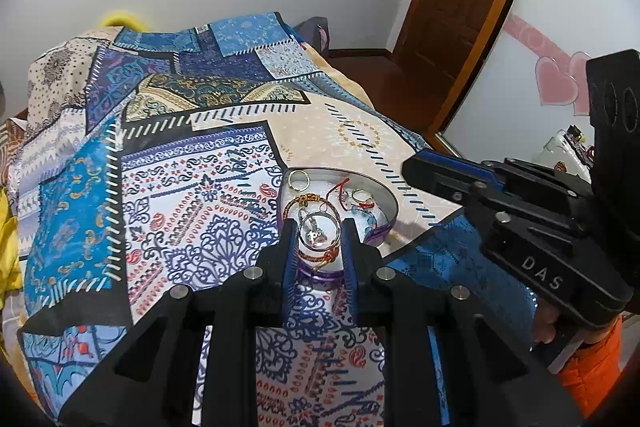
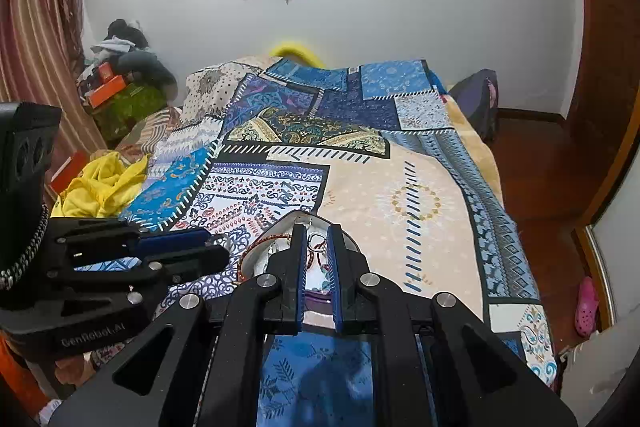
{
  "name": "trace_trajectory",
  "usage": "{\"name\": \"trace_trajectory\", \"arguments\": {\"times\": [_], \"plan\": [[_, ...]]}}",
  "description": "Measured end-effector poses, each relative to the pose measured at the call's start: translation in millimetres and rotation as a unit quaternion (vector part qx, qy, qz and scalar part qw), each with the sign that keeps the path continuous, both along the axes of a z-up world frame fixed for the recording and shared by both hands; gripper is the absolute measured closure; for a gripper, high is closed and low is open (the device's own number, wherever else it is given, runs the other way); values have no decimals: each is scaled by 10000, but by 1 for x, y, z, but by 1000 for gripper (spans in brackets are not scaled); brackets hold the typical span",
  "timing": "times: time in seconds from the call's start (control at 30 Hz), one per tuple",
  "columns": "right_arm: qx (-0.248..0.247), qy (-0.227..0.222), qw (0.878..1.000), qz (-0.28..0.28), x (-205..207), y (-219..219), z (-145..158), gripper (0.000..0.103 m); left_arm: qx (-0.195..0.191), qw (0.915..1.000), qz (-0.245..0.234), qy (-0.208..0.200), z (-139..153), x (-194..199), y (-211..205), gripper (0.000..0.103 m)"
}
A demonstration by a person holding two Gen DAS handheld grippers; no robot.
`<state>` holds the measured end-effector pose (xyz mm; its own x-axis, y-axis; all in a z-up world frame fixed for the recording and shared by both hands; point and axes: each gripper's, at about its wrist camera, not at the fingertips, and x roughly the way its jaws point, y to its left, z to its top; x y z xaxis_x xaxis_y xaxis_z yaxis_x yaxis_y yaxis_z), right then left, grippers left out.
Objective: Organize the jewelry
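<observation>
right now the jewelry tray point(image 1: 384, 199), a shallow round dish with a purple rim, sits on the patchwork bedspread point(image 1: 192, 155). inside the tray lie a silver ring point(image 1: 320, 229), a gold ring point(image 1: 299, 179) at the far rim, and red cord bracelets point(image 1: 320, 254). the left tongs point(image 1: 319, 227) stand narrowly apart over the tray, pinching nothing i can see. the right tongs point(image 2: 318, 233) sit pressed nearly together above the tray, seemingly empty.

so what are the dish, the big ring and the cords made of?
Dish: likely metal tin, shiny rim, purple outer wall, pale glossy inside.
Big ring: silver-coloured metal by its bright glints; alloy unclear.
Cords: woven red and gold thread, matte, knotted.
</observation>
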<state>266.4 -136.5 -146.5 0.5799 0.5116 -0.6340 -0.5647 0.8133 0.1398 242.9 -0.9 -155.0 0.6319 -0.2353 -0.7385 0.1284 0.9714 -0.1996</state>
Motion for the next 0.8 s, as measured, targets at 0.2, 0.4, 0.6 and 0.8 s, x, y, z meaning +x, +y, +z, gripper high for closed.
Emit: {"name": "trace_trajectory", "arguments": {"times": [0.2, 0.4, 0.6, 0.8], "plan": [[-4, 347, 9993, 124, 13, 5, -14, 94, -50, 9999, -114, 118, -9, 10, -2, 83], [-135, 567, 9981, 214, 22, 8, -26, 94, -33, 9996, -193, 211, -18, 16, -6, 83], [-87, 776, 9966, 259, 28, 7, -28, 94, -149, 9992, -236, 300, -22, 20, -4, 83], [-41, 911, 9957, 168, 32, 4, -28, 88, -113, 9994, -225, 249, -20, 17, -4, 83]]}}
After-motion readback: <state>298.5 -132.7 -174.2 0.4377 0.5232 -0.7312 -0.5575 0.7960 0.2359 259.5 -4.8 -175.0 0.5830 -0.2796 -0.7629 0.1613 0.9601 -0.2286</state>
